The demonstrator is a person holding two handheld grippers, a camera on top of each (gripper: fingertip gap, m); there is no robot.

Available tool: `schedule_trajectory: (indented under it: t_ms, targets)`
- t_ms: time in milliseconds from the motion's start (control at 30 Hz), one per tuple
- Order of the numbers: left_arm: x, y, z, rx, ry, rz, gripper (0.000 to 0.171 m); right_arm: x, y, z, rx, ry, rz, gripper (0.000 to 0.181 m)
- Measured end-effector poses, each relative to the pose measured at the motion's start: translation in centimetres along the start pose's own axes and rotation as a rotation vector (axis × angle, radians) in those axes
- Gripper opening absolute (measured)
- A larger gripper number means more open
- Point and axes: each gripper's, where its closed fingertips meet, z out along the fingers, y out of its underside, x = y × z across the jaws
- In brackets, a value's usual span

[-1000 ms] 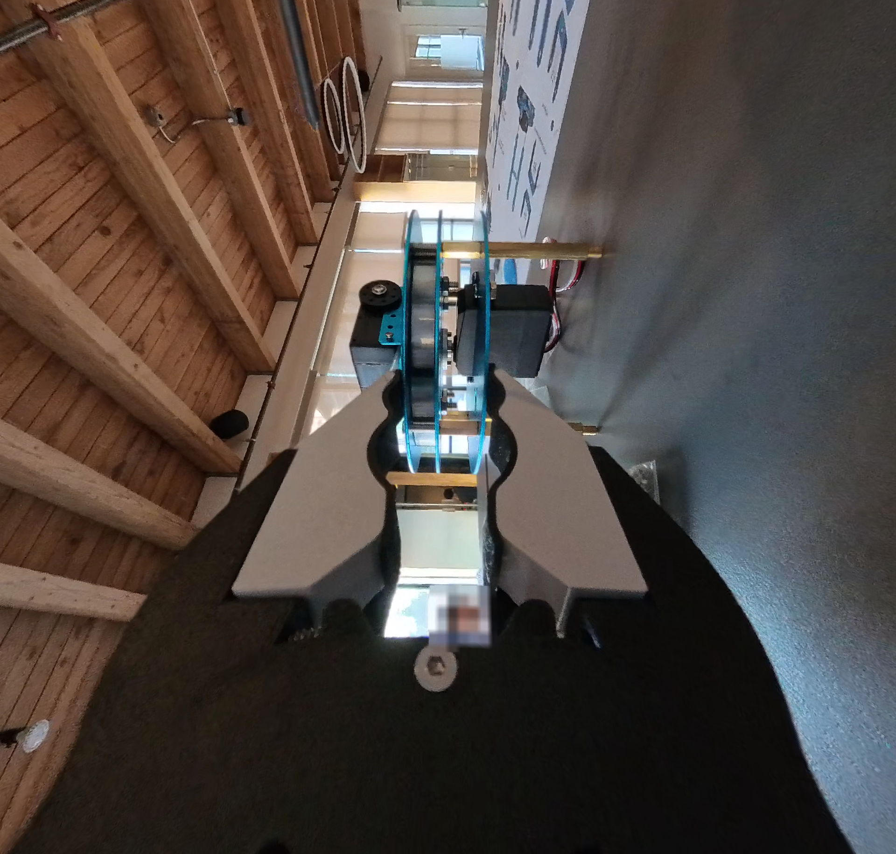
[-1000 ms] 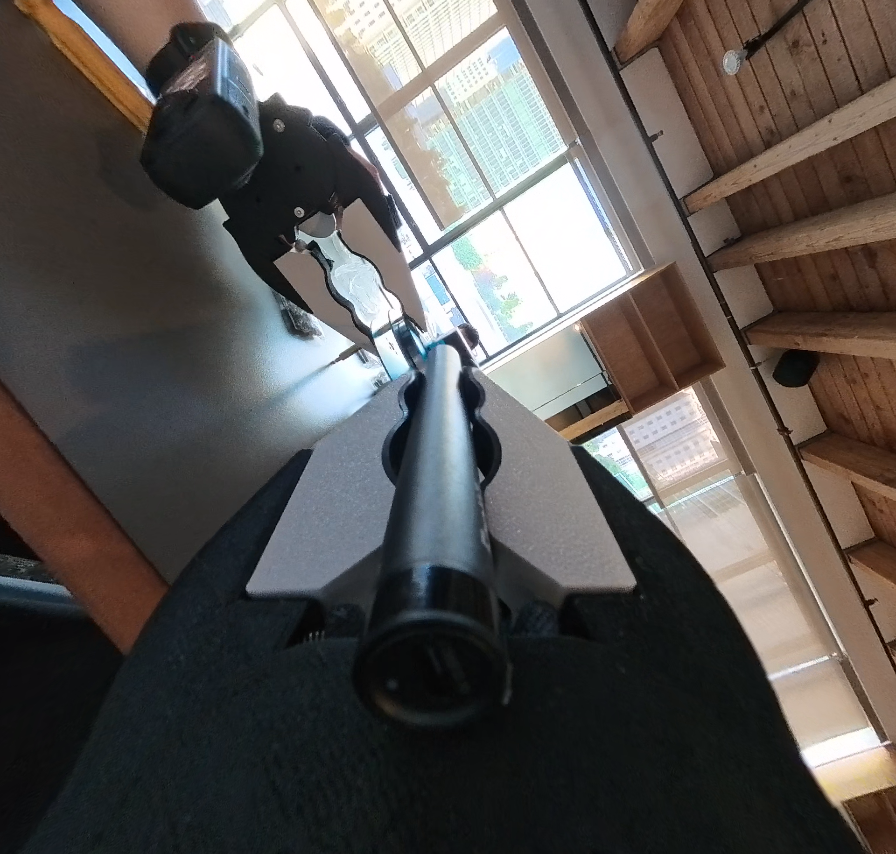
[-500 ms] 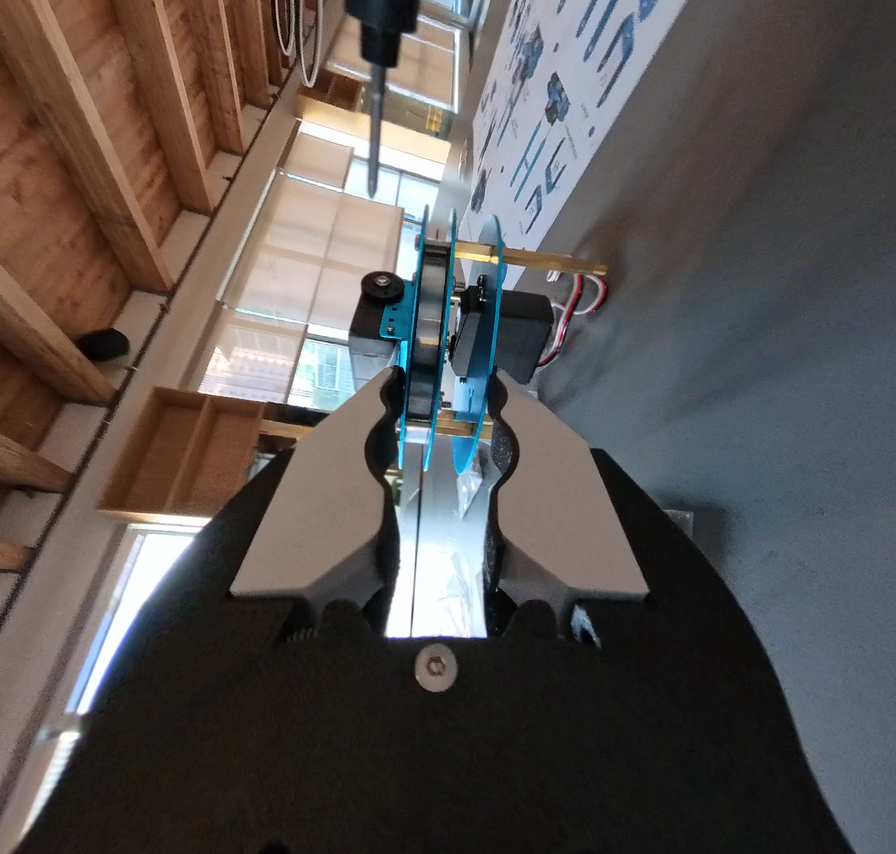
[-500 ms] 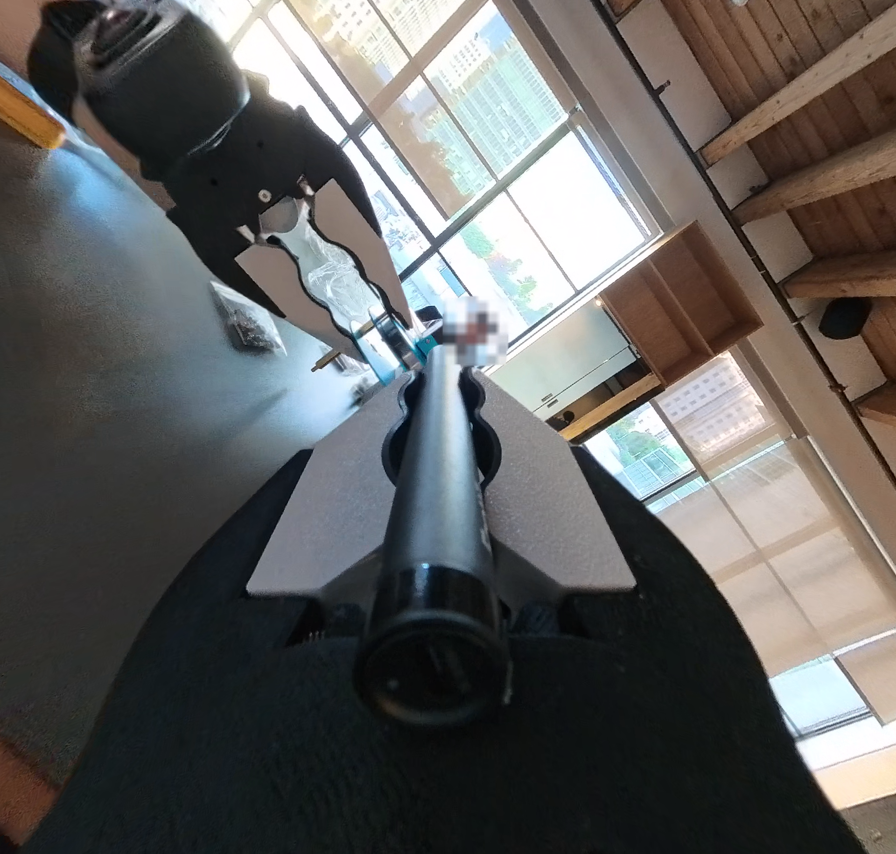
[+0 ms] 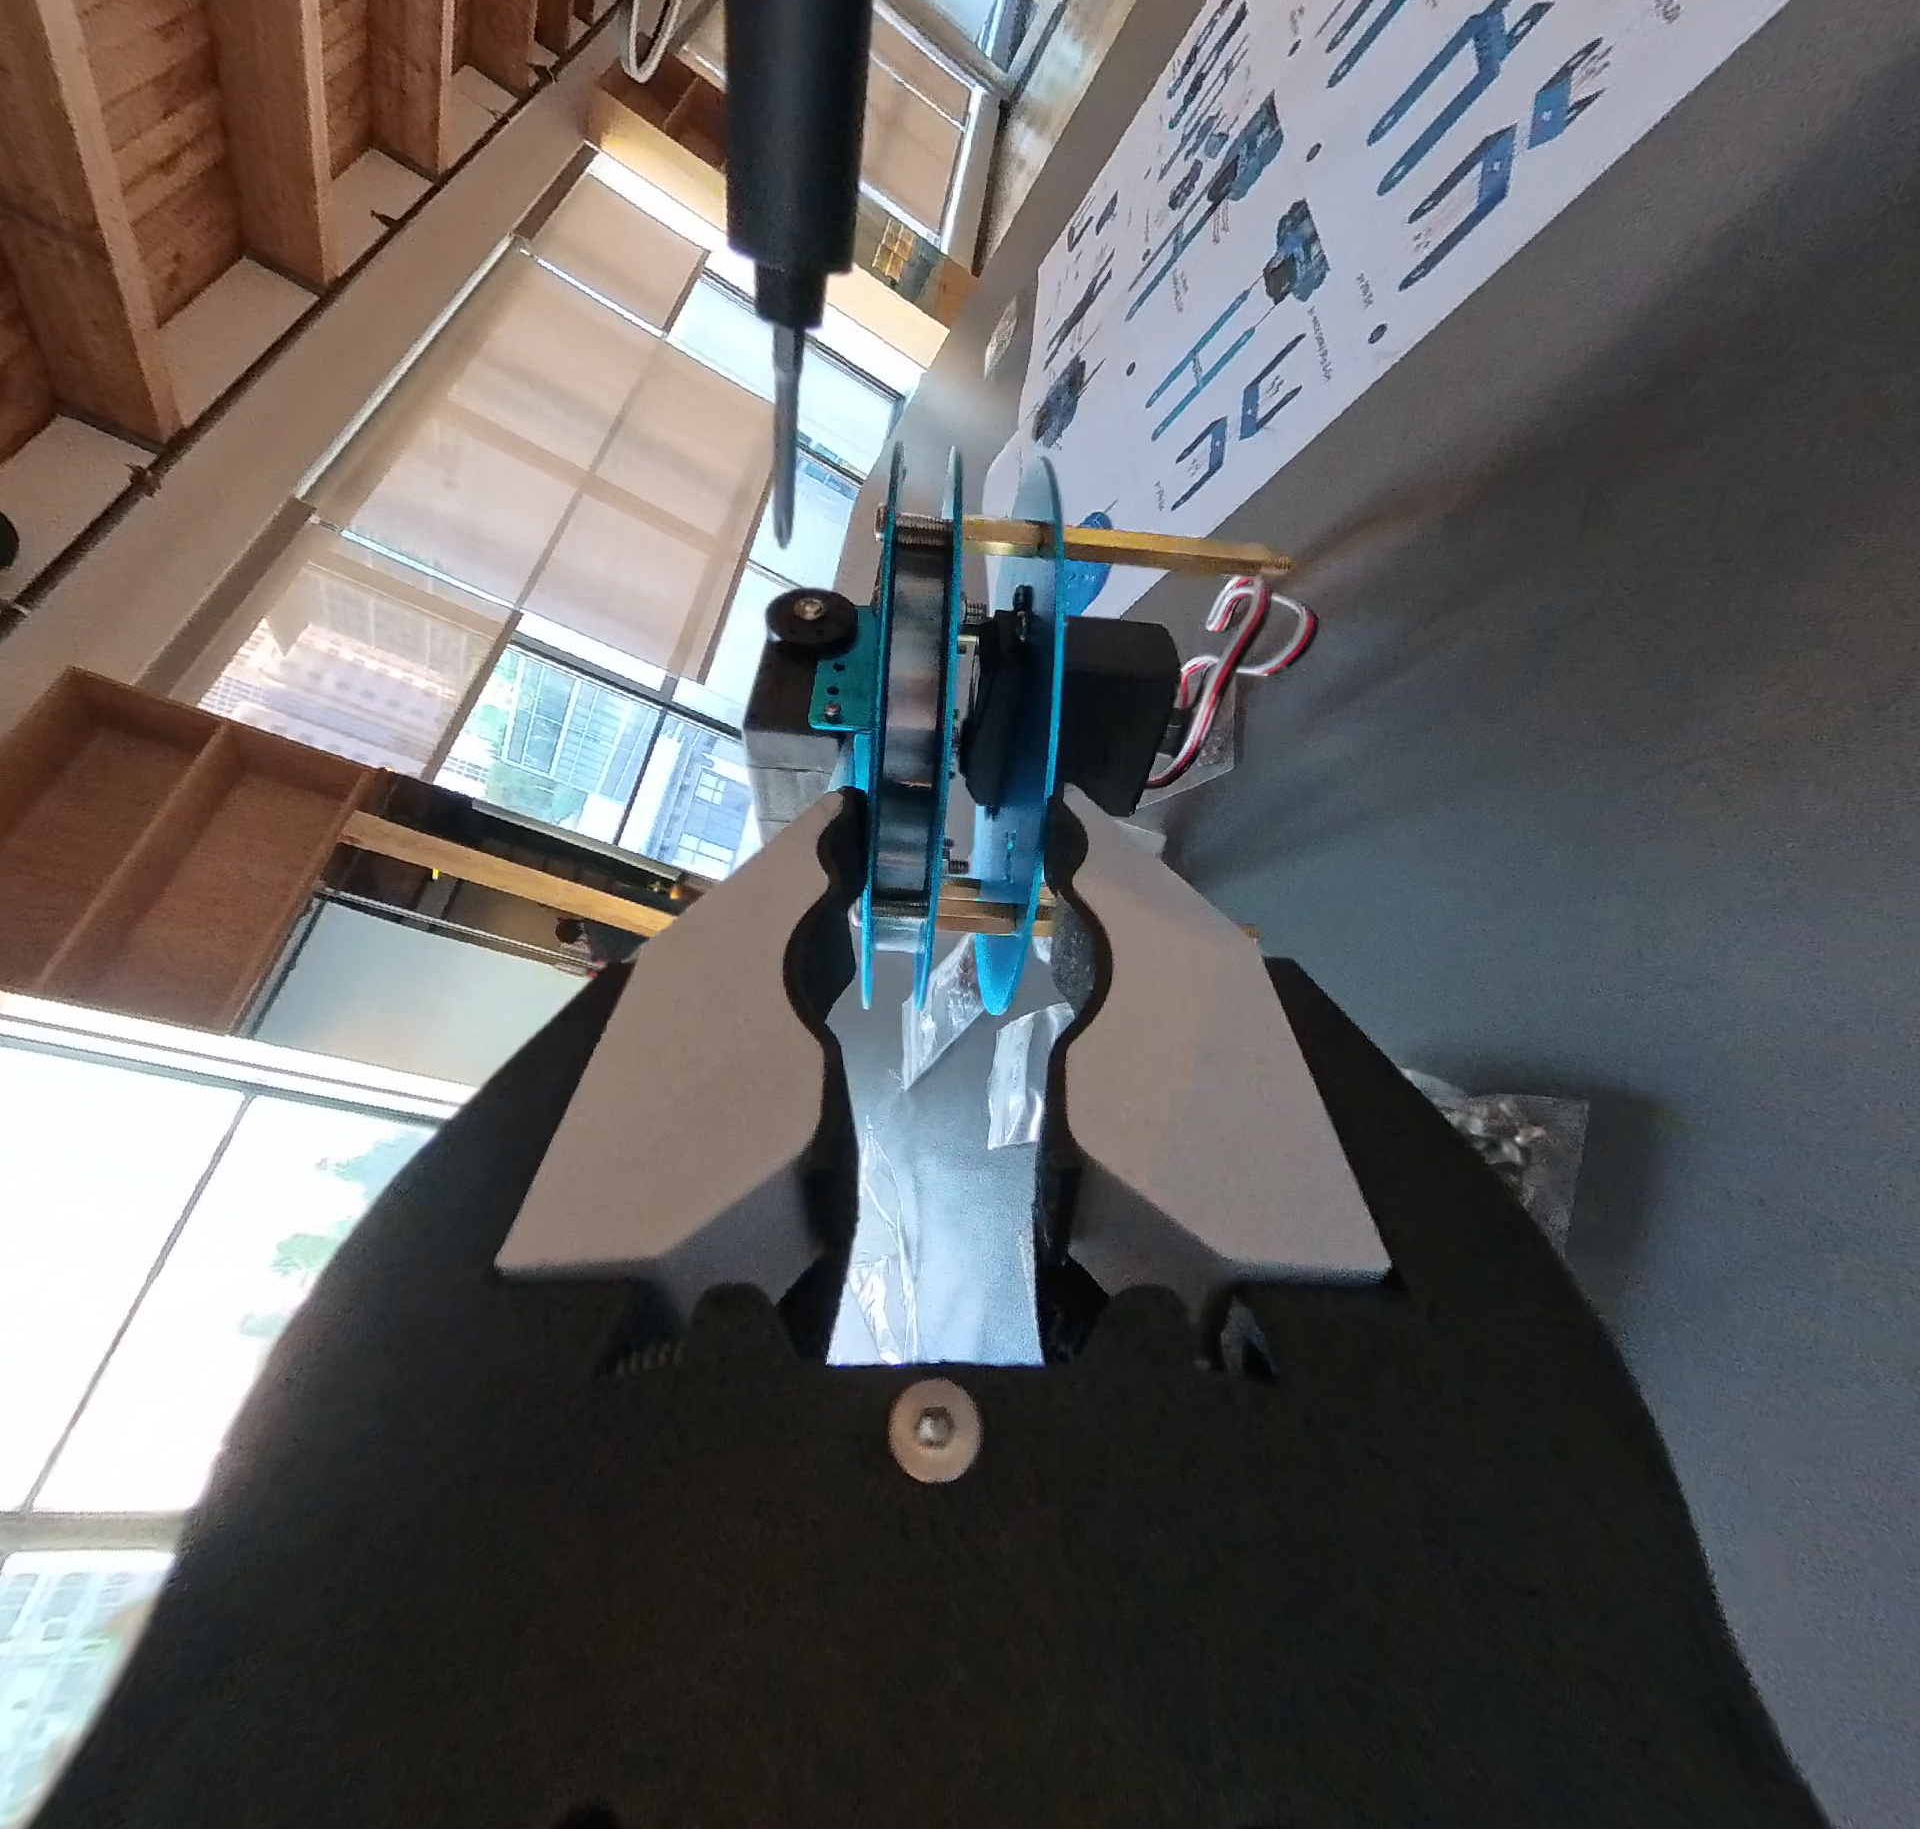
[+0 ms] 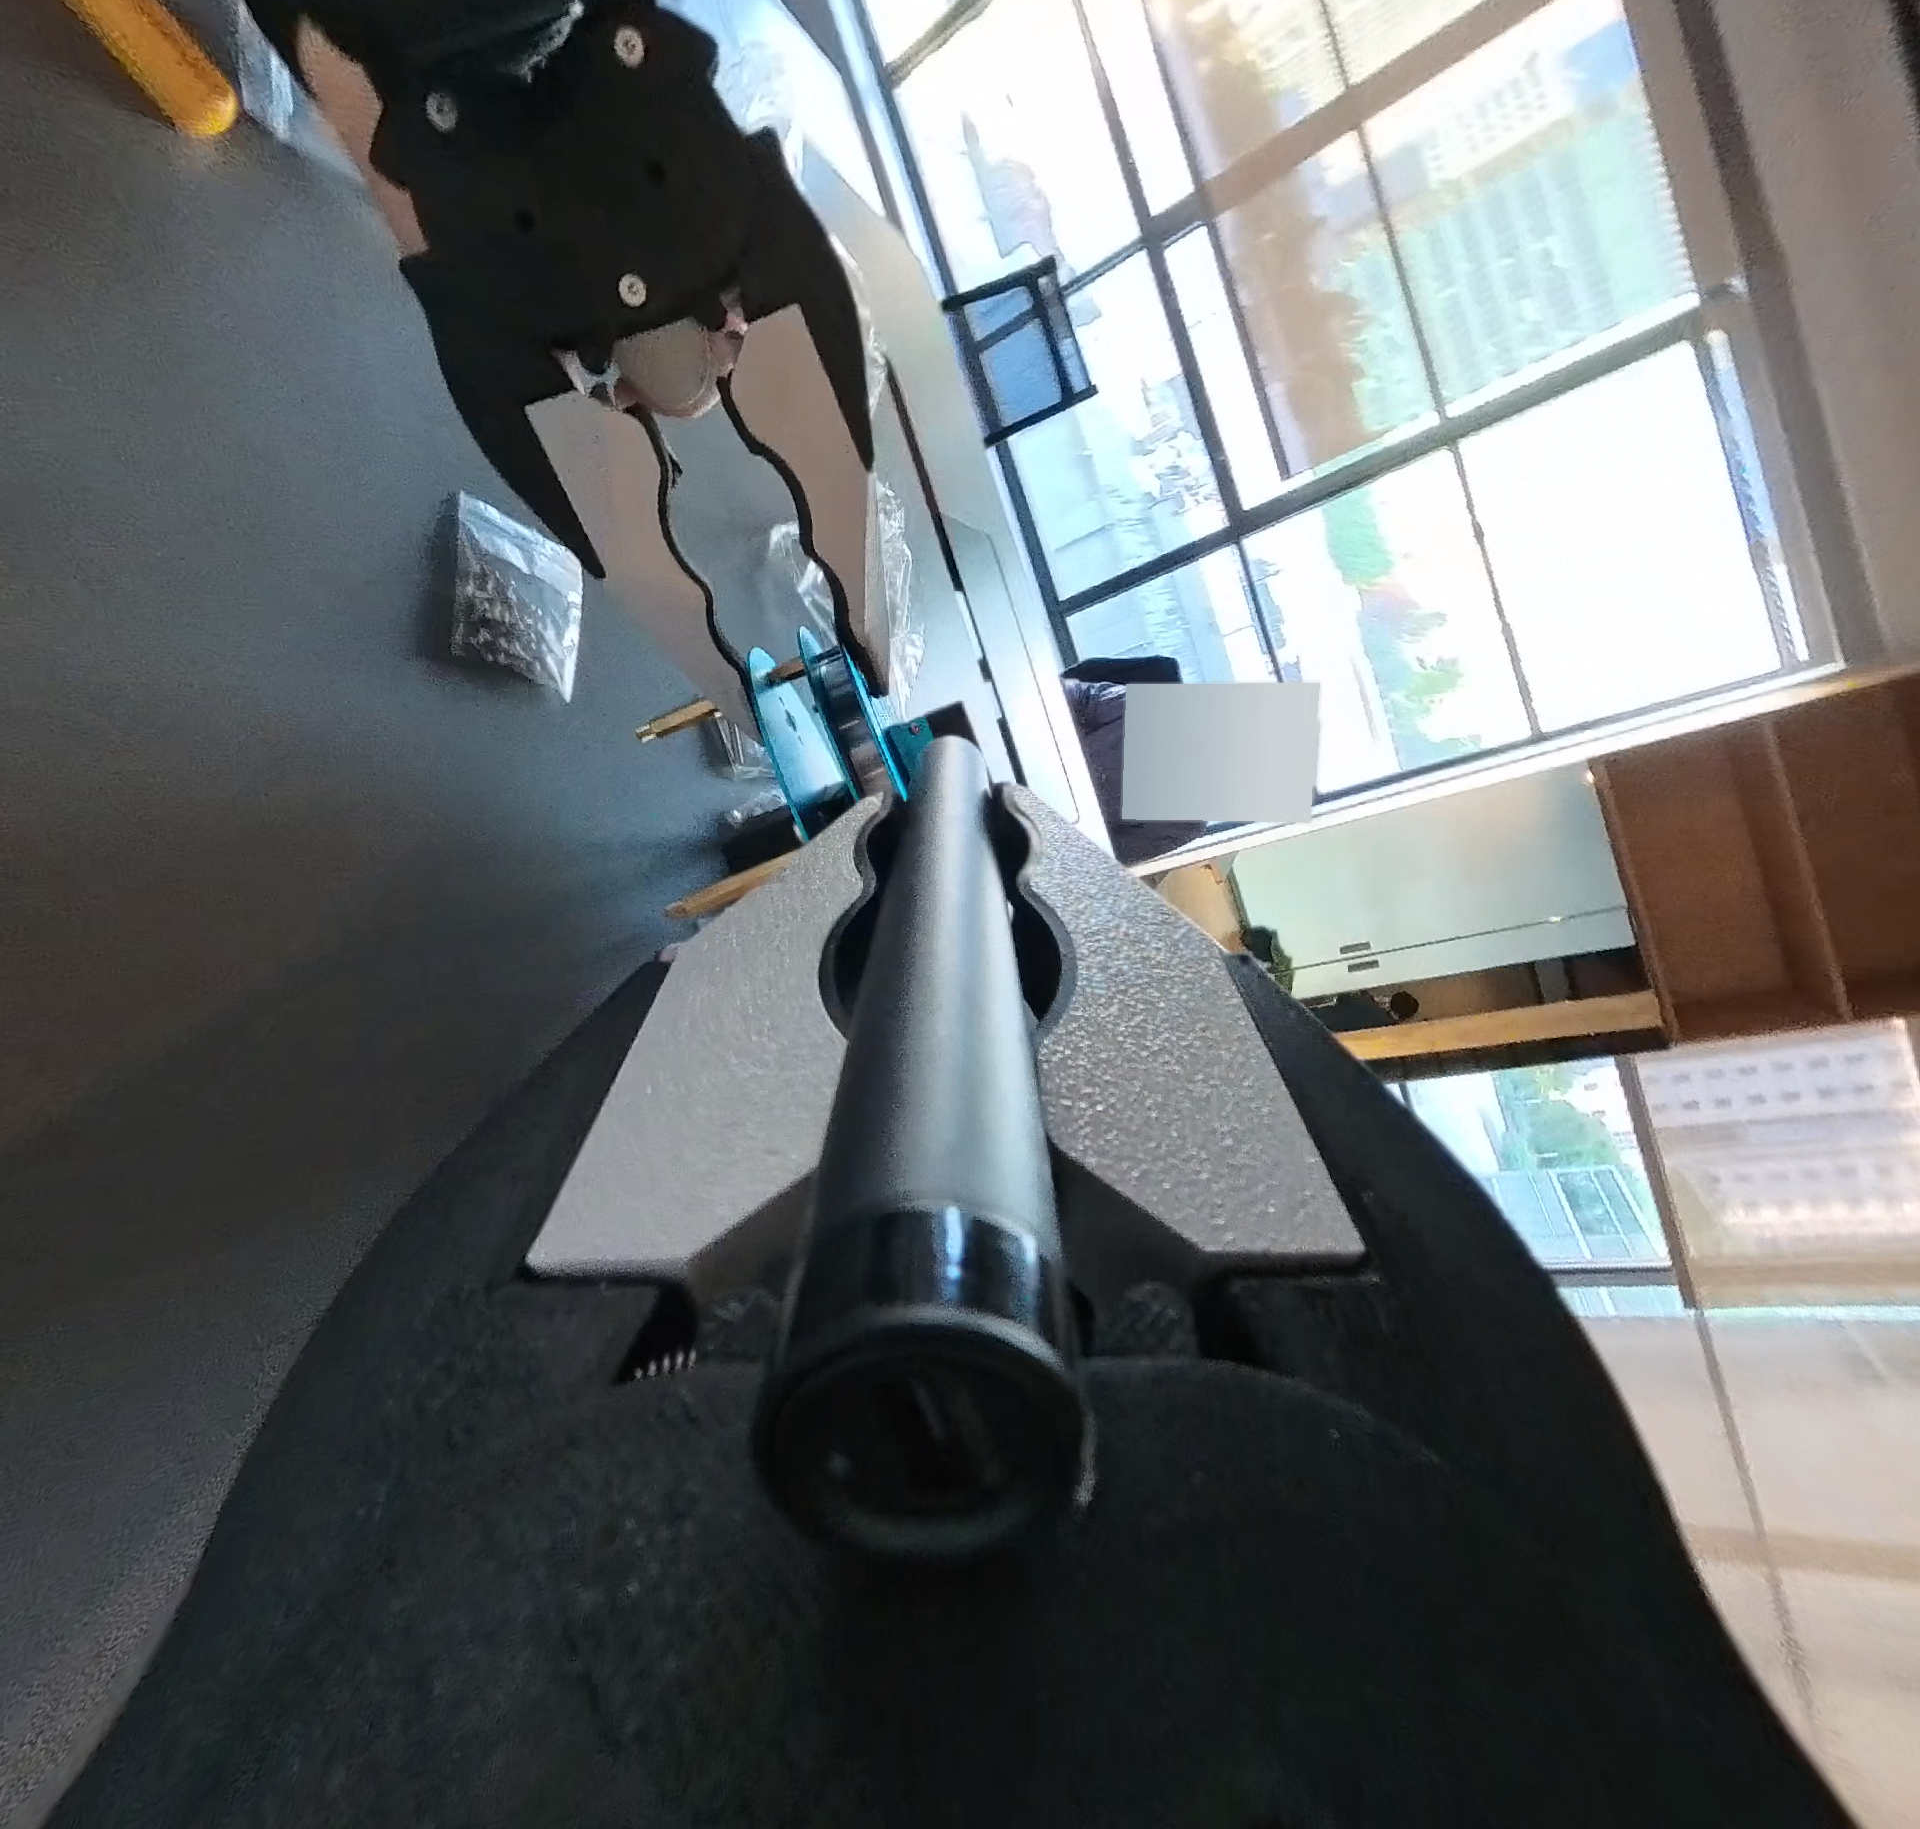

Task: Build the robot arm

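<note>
My left gripper is shut on a small assembly of blue round plates, brass standoffs and black servo motors with red, white and black wires. It holds the assembly tilted beside the grey table. My right gripper is shut on a black screwdriver, gripped along its handle. In the left wrist view the screwdriver comes in from the top, its tip just left of the assembly's upper rim. The right wrist view shows the left gripper and the blue assembly ahead of the screwdriver.
A white sheet with blue part drawings lies on the table. A clear bag of small screws and other clear plastic bags lie near the assembly. A yellow-edged object sits at the far table side. Windows and wooden shelves stand behind.
The screwdriver has come into the left wrist view and moved down close to the assembly's upper edge. Both grippers have swung round, and the left gripper now looks nearer in the right wrist view.
</note>
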Motion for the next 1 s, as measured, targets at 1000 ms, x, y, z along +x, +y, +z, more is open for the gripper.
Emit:
schedule_trajectory:
  t_ms: [1000]
  targets:
    - [-0.6,0.2,0.1,0.013,0.035,-0.055,0.032,0.1,0.2,3.3,-0.069,-0.232,-0.370,0.017]
